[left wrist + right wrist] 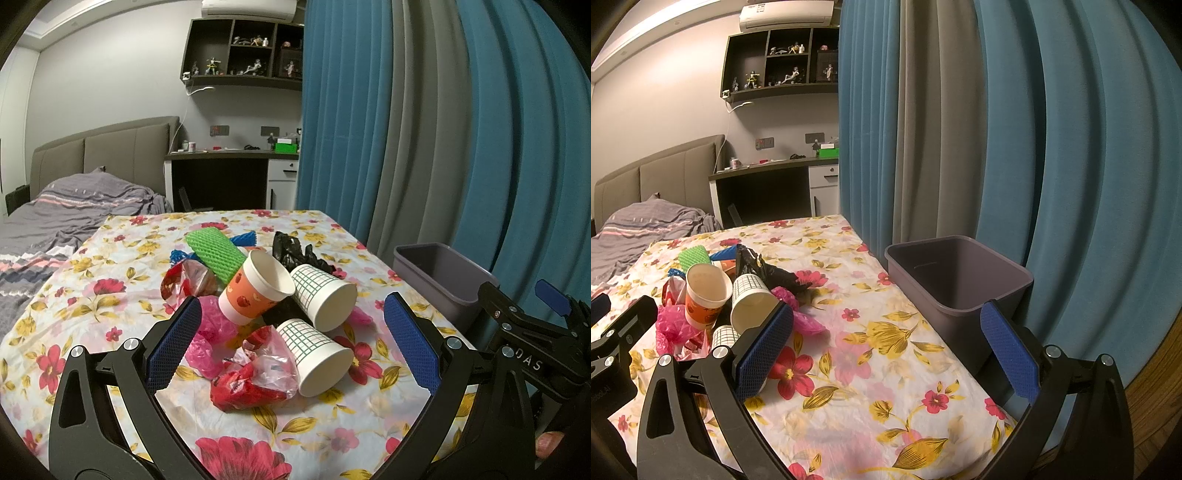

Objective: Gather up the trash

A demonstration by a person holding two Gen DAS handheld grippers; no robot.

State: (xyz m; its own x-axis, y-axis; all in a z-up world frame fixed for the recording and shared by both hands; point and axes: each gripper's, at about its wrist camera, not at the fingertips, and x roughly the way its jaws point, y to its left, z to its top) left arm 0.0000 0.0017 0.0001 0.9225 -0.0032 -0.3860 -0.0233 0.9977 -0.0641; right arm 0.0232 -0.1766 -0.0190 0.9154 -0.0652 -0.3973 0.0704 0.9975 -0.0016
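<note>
A heap of trash lies on the flowered tablecloth (92, 295): an orange paper cup (255, 286), two green-grid paper cups (325, 295) (314, 354), a green foam net (214, 253), a black bag (295, 251), pink plastic (214, 332) and a red wrapper (243, 387). My left gripper (291, 343) stands open just in front of the heap, holding nothing. My right gripper (886, 343) is open too, above bare cloth between the heap (713, 295) and the grey bin (956, 280). The bin looks empty inside.
The grey bin (443, 277) stands off the table's right edge against blue and grey curtains (443, 129). A bed (55, 214) lies to the left, a desk (221, 162) at the back. The right gripper's body (532, 332) shows at the left wrist view's right.
</note>
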